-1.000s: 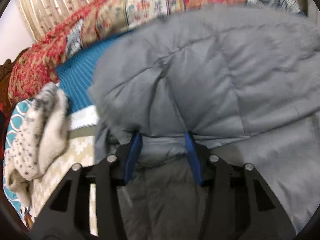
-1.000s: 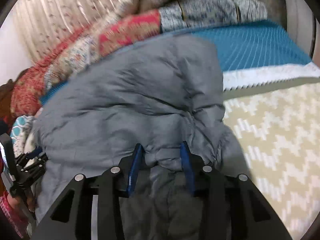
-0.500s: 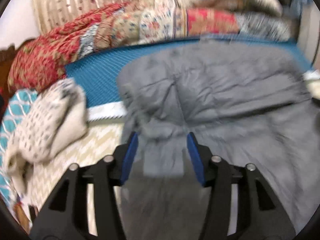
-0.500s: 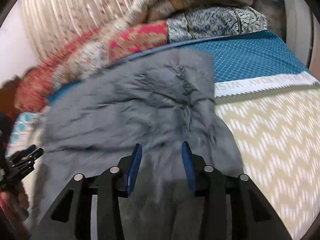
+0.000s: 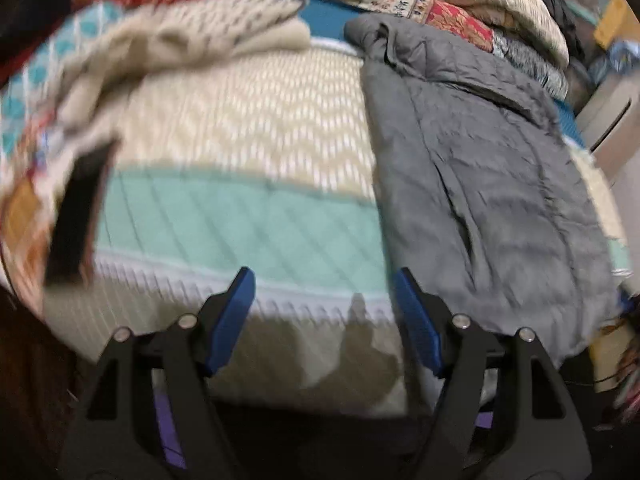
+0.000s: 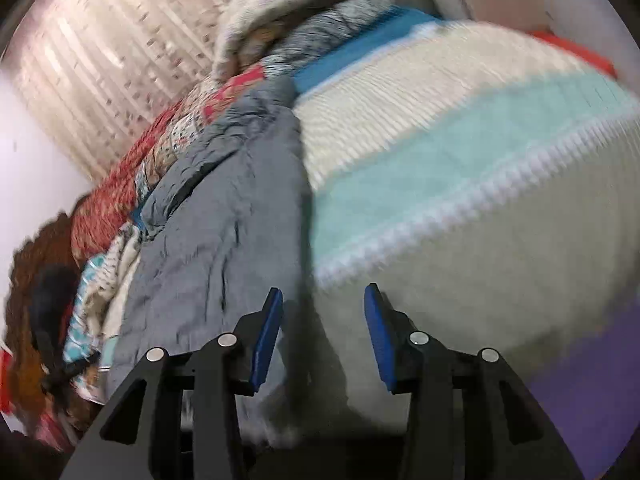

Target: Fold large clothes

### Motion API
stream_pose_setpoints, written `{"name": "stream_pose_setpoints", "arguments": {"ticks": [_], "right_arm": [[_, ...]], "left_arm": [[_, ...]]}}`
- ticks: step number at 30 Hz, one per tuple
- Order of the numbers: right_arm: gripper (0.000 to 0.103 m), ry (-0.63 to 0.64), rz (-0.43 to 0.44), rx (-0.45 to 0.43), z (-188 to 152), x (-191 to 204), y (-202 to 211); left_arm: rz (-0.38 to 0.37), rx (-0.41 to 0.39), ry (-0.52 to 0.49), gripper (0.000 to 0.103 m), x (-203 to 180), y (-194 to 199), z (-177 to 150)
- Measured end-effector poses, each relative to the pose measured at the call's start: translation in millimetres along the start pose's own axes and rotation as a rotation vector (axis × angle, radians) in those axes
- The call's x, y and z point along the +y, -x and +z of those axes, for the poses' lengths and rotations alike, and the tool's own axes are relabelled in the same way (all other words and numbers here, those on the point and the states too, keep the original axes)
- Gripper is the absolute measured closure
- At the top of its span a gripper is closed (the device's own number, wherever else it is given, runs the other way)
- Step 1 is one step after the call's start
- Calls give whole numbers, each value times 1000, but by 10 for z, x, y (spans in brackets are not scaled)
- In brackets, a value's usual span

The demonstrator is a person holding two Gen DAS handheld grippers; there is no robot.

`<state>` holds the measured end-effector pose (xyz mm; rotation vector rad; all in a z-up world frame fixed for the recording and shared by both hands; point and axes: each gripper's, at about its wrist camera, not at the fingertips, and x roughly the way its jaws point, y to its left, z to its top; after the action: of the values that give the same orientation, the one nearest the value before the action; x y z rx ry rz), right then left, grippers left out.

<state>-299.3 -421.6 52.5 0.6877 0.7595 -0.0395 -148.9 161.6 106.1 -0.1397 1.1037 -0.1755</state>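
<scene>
A grey quilted jacket [image 5: 492, 184] lies folded lengthwise on the bed, at the right of the left wrist view and at the left of the right wrist view [image 6: 224, 232]. My left gripper [image 5: 322, 304] is open and empty, just left of the jacket's near edge, above the bedspread. My right gripper [image 6: 323, 320] is open and empty, just right of the jacket's near edge. Both views are blurred by motion.
The bedspread [image 5: 248, 152] has beige zigzag and mint bands. A cream spotted garment [image 5: 192, 36] lies at the far left. Piled patterned quilts [image 6: 132, 176] line the far side. A dark flat object [image 5: 78, 216] lies at the left edge.
Both grippers have let go of the grey jacket, opened wide and pulled back toward the bed's near edge. The jacket now lies flat on the bed.
</scene>
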Motion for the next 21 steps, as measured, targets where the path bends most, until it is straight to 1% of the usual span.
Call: {"name": "stream_pose_setpoints", "arguments": {"ticks": [2, 3, 5, 8, 11, 14, 16, 18, 19, 20, 21], "right_arm": [[21, -30, 27, 0, -109, -59, 79], [21, -37, 38, 2, -135, -59, 95], [21, -47, 61, 13, -185, -50, 88], [21, -58, 102, 23, -211, 10, 68], [21, -39, 128, 29, -240, 75, 69], [21, -44, 162, 37, -263, 102, 35], [21, -63, 192, 70, -292, 108, -40], [19, -63, 241, 129, -352, 181, -139], [7, -39, 242, 145, -382, 243, -162], [-4, -6, 224, 157, -406, 316, -164], [-6, 3, 213, 153, -411, 340, -138]], "left_arm": [[-57, 23, 41, 32, -13, 1, -142], [-92, 38, 53, 32, -42, -13, -209], [-134, 65, 60, 32, -122, -63, -317], [-159, 76, 42, 32, -297, -116, -381], [-183, 90, 21, 32, -448, -181, -408], [-213, 101, 26, 32, -487, -203, -408], [-241, 119, 45, 32, -509, -233, -413], [-238, 126, 35, 32, -555, -237, -420], [-245, 124, 23, 49, -578, -220, -430], [-248, 129, 15, 82, -589, -212, -436], [-236, 141, 12, 92, -583, -212, -447]]}}
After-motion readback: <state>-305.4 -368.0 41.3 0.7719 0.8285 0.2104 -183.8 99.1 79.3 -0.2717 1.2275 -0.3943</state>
